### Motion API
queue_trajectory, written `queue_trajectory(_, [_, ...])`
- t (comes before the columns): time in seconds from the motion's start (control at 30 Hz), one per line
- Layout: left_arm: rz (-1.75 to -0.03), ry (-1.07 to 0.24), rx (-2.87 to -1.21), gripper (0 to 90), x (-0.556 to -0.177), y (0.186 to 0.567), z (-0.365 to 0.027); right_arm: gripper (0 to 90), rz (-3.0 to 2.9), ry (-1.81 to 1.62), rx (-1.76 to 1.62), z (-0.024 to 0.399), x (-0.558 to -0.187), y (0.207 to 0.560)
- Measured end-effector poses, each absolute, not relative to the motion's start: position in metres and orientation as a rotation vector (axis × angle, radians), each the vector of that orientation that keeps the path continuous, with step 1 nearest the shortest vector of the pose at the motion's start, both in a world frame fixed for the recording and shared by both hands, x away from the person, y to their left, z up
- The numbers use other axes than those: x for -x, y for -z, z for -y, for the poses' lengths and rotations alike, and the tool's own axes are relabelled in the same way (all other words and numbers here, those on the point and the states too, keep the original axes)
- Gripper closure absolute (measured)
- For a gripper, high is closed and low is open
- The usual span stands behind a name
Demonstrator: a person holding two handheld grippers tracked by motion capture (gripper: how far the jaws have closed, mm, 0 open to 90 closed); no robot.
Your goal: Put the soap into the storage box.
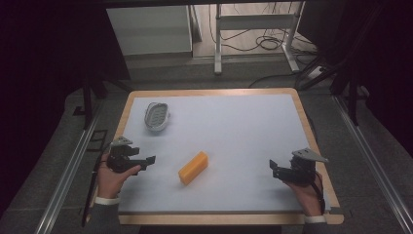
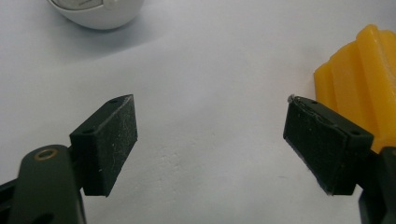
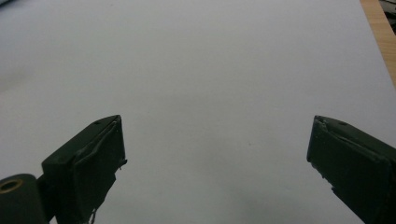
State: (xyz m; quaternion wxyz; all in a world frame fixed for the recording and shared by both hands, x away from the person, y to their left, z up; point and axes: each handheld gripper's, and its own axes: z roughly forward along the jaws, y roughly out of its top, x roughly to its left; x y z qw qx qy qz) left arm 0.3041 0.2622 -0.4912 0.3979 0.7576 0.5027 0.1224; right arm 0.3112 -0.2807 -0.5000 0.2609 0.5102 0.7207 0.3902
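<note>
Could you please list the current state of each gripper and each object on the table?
Left gripper: open, jaws wide apart, holding nothing.
Right gripper: open, jaws wide apart, holding nothing.
Yellow block: lying flat on the white table surface, untouched, just beside the left gripper's jaw.
White oval dish: resting on the table at the far left, apart from both grippers; its contents are too small to tell.

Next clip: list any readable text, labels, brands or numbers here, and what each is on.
None readable. The yellow ridged block, the white oval dish, the white table sheet and both grippers, left gripper and right gripper, carry no visible print.
</note>
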Motion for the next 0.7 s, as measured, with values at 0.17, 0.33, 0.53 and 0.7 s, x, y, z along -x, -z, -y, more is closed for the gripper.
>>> queue_trajectory(0.17, [-1.259,-0.298,-1.929,18.0,-0.305,0.490,-0.259,4.8,-1.952,-1.074,-1.410,0.283,-0.312,0.500])
queue_trajectory(0.33, [-1.268,-0.297,-1.951,17.8,-0.308,0.484,-0.258,5.0,-1.947,-1.058,-1.405,0.284,-0.311,0.498])
queue_trajectory(0.53, [-1.250,-0.327,-1.970,17.5,-0.309,0.467,-0.250,5.0,-1.959,-1.028,-1.404,0.286,-0.310,0.500])
queue_trajectory(0.7, [-1.213,-0.332,-1.997,16.8,-0.312,0.454,-0.240,5.0,-1.963,-1.022,-1.409,0.285,-0.310,0.501])
